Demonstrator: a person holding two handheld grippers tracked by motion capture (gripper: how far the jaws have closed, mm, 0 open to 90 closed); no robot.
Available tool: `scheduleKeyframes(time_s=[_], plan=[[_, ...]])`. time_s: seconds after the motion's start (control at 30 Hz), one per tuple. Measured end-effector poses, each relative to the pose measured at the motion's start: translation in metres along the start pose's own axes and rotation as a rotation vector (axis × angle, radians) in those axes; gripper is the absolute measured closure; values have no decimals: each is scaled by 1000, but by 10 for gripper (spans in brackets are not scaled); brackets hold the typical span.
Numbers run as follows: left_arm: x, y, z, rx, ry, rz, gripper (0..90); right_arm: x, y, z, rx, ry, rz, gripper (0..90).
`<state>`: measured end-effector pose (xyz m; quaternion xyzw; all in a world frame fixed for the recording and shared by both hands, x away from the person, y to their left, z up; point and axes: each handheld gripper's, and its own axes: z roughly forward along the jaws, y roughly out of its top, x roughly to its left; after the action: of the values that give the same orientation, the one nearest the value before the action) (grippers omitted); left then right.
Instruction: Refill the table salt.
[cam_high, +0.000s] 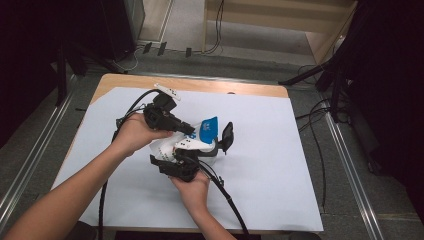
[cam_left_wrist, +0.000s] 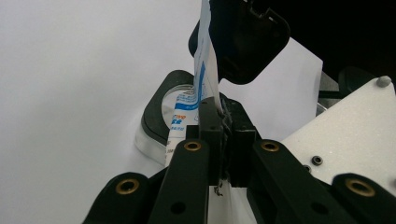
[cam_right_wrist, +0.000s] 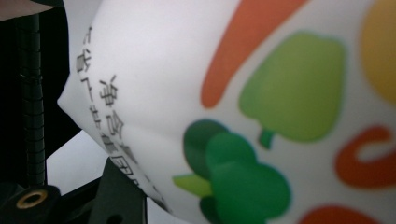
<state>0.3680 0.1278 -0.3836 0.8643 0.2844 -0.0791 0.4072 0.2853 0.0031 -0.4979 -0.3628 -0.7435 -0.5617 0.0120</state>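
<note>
Held up off the table (cam_high: 260, 165), above the white sheet (cam_high: 125, 180) spread over it, near its middle: a bag (cam_high: 207, 129), white with a blue top and printed vegetables, caught between both hands.

On the left gripper (cam_high: 192, 129), closed right down on a thin edge of the bag. Seen along the jaws in the left gripper view, pressed flat together with only the film of the bag (cam_left_wrist: 205, 70) between them, the left gripper (cam_left_wrist: 224, 126) biting just below the blue band. Probably done that way to keep one side of the mouth fixed, so the other hand can work against it.

On the right gripper (cam_high: 215, 145), roughly half spread, set around the fuller body of the bag from below and to the side. In the left gripper view, one black pad on each side of the bag. From the right gripper view, very close on the printed face of the bag (cam_right_wrist: 233, 93), too near and too blurred to say whether the pads actually squeeze it or merely bracket it. Wide stance likely chosen to steady the bulk without crushing it.

Judged as a two-handed hold for opening or pulling the bag apart, with the thin edge pinched and the body braced.
</note>
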Motion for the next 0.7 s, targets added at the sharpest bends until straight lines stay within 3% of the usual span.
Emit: scheduleKeyframes(time_s=[0.7], plan=[[0,0,1,1,-1,2,887,0,0,-1,4,-4,-2,514]])
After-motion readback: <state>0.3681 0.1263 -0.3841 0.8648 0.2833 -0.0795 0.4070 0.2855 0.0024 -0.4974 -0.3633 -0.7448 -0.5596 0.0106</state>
